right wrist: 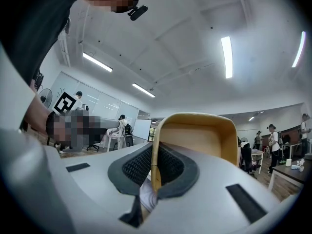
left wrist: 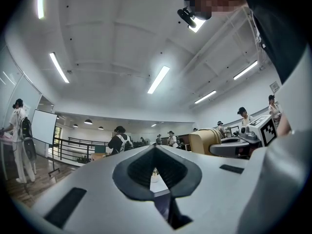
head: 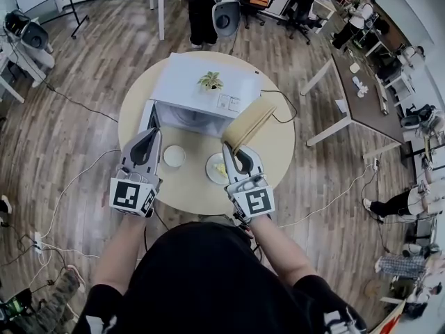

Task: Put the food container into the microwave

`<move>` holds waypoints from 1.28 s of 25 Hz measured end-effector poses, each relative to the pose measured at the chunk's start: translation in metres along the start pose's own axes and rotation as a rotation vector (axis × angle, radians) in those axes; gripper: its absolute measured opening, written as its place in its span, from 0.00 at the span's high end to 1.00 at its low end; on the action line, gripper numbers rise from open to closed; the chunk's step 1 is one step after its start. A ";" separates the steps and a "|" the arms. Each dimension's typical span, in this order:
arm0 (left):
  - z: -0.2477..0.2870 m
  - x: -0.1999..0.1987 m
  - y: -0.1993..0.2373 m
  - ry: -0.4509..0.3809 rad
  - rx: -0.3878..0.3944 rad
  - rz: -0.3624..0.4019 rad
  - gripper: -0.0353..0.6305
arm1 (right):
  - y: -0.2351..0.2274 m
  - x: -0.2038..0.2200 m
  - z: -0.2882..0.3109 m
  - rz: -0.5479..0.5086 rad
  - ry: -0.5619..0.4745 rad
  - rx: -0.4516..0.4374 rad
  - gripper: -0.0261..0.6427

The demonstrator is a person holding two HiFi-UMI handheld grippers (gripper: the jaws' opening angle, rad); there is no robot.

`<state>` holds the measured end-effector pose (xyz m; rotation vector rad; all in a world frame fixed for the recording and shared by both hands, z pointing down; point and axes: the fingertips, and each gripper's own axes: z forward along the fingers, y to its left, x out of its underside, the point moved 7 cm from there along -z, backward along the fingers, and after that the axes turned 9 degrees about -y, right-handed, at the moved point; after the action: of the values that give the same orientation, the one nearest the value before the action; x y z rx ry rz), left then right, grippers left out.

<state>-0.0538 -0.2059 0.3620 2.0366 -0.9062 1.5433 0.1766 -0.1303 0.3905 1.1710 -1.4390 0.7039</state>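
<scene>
A tan rectangular container (head: pixel 249 124) is tilted up in the air in front of the white microwave (head: pixel 208 89). My right gripper (head: pixel 233 152) is shut on its near rim. In the right gripper view the container's wall (right wrist: pixel 200 135) stands upright between the pads, with my right gripper (right wrist: pixel 154 179) clamped on its edge. The microwave's door (head: pixel 149 117) hangs open at the left and the cavity (head: pixel 191 122) faces me. My left gripper (head: pixel 147 139) is raised at the door's side, shut on nothing; in its own view the left gripper (left wrist: pixel 157 182) points over the table.
A round white dish with yellow food (head: pixel 215 167) and a small white round lid or dish (head: pixel 174 156) lie on the round table (head: pixel 195 193) between the grippers. A small potted plant (head: pixel 211 81) stands on the microwave. A cable (head: pixel 281 103) trails to the right.
</scene>
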 end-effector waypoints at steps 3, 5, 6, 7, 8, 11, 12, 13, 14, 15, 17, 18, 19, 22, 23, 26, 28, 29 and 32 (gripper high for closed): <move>0.001 0.001 0.001 0.002 0.000 0.001 0.92 | -0.001 0.003 0.005 -0.005 0.009 -0.024 0.92; 0.001 0.003 0.001 0.005 -0.001 -0.006 0.92 | -0.001 0.007 0.007 -0.005 0.010 -0.047 0.92; 0.001 0.004 0.001 0.007 -0.001 -0.009 0.92 | 0.000 0.006 0.010 -0.004 0.000 -0.055 0.92; 0.001 0.006 0.002 0.009 -0.001 -0.011 0.92 | 0.001 0.003 0.015 -0.001 -0.017 -0.059 0.92; 0.001 0.008 0.003 0.012 -0.001 -0.011 0.92 | 0.002 -0.001 0.020 -0.001 -0.029 -0.063 0.92; 0.001 0.013 0.007 0.020 -0.004 -0.004 0.92 | 0.001 0.000 0.032 -0.016 -0.020 -0.095 0.92; 0.002 0.014 0.009 0.019 -0.008 -0.004 0.92 | 0.000 0.002 0.035 -0.020 -0.014 -0.109 0.92; 0.003 0.015 0.010 0.019 -0.013 -0.006 0.92 | 0.000 0.003 0.039 -0.024 -0.009 -0.125 0.92; 0.003 0.016 0.011 0.023 -0.017 -0.008 0.92 | -0.001 0.004 0.044 -0.029 -0.004 -0.142 0.92; 0.003 0.017 0.012 0.028 -0.021 -0.009 0.92 | 0.000 0.006 0.048 -0.038 0.001 -0.161 0.92; 0.002 0.021 0.014 0.037 -0.026 -0.010 0.92 | 0.003 0.010 0.056 -0.064 0.018 -0.204 0.92; 0.001 0.023 0.015 0.040 -0.029 -0.011 0.92 | 0.005 0.013 0.060 -0.079 0.030 -0.231 0.92; 0.001 0.025 0.017 0.041 -0.032 -0.012 0.92 | 0.007 0.016 0.065 -0.095 0.043 -0.260 0.92; 0.003 0.031 0.022 0.043 -0.042 -0.016 0.92 | 0.012 0.025 0.081 -0.117 0.087 -0.339 0.92; 0.003 0.033 0.024 0.048 -0.045 -0.017 0.92 | 0.014 0.028 0.086 -0.124 0.098 -0.363 0.92; 0.002 0.038 0.028 0.054 -0.057 -0.020 0.92 | 0.020 0.035 0.099 -0.154 0.124 -0.434 0.92; 0.001 0.041 0.029 0.057 -0.067 -0.025 0.92 | 0.024 0.039 0.106 -0.167 0.135 -0.481 0.92; 0.001 0.042 0.029 0.061 -0.073 -0.028 0.92 | 0.026 0.040 0.109 -0.168 0.140 -0.503 0.92; 0.000 0.048 0.030 0.070 -0.085 -0.036 0.92 | 0.030 0.046 0.118 -0.160 0.166 -0.567 0.92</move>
<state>-0.0671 -0.2386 0.4060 1.9177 -0.8890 1.5209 0.1090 -0.2394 0.4134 0.7529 -1.2720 0.2445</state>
